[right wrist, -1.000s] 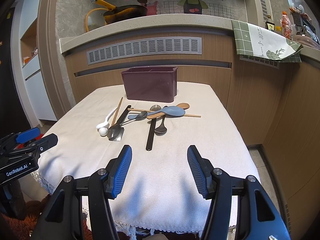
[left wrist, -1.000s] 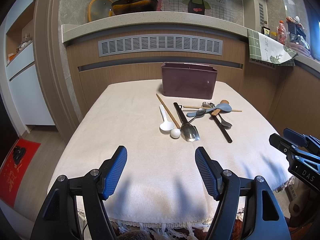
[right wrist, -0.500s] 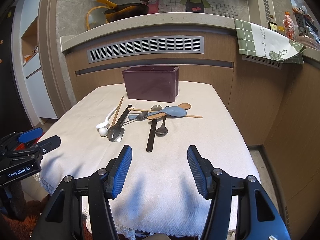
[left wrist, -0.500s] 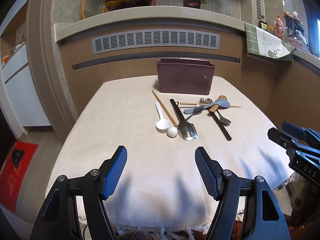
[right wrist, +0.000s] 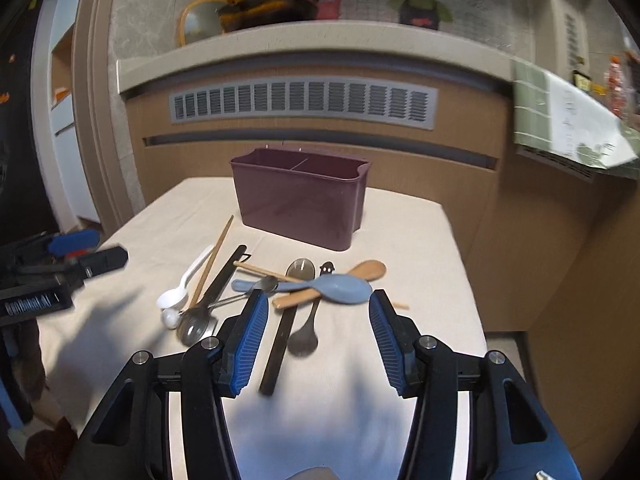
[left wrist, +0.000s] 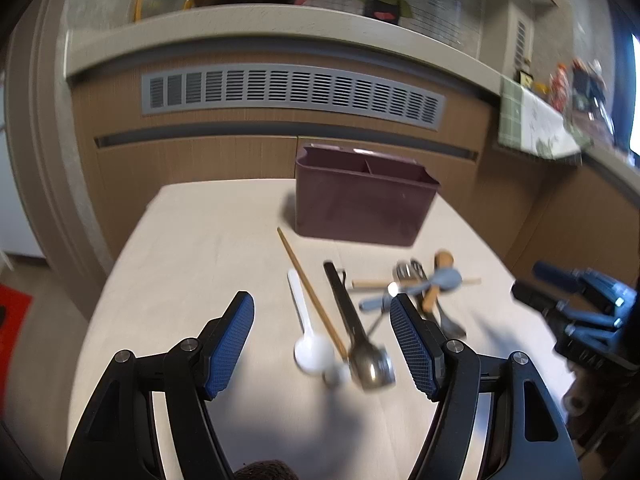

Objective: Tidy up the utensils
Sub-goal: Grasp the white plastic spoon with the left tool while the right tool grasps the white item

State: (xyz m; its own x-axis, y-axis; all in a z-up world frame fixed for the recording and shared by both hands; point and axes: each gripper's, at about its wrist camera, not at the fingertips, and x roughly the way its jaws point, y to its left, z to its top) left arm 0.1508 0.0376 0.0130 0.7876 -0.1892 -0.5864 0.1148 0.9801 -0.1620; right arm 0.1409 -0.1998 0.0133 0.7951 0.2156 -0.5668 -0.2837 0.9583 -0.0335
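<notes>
Several utensils lie scattered on the cloth-covered counter (left wrist: 192,240) in the left wrist view, with the left gripper (left wrist: 322,344) hanging over them, its ribbed blue pads spread wide and nothing between them. Below the gap sit a white plastic spoon (left wrist: 308,344), a thin wooden chopstick (left wrist: 312,292) laid slantwise beside it, and a black-handled metal scoop (left wrist: 360,344) whose shiny bowl is blurred. Further right, a grey-blue spoon (left wrist: 440,280) crosses a tangle of wooden and metal pieces; the gripper's right finger hides part of that heap. Behind them a dark maroon plastic caddy (left wrist: 360,208) stands upright, rectangular, with an inner divider. The right gripper (left wrist: 560,304) shows at the right edge, black with a blue tip. A grey slotted vent (left wrist: 292,92) runs along the wood-panelled wall behind.

From the right wrist view, the right gripper (right wrist: 316,336) hangs over the middle of the pile, its jaws closing yet still apart and clear of every piece. Between and ahead of its pads lie the grey-blue spoon (right wrist: 340,288), a wooden spoon (right wrist: 368,270), a dark metal spoon (right wrist: 304,336) and a flat black handle (right wrist: 280,352). To the left are the white spoon (right wrist: 180,292), the chopstick (right wrist: 212,264) and the scoop (right wrist: 196,324). The maroon caddy (right wrist: 300,208) stands beyond, with nothing showing above its rim. The left gripper (right wrist: 80,264) reaches in from the left edge. A green checked towel (right wrist: 560,124) drapes over a ledge at the right.
</notes>
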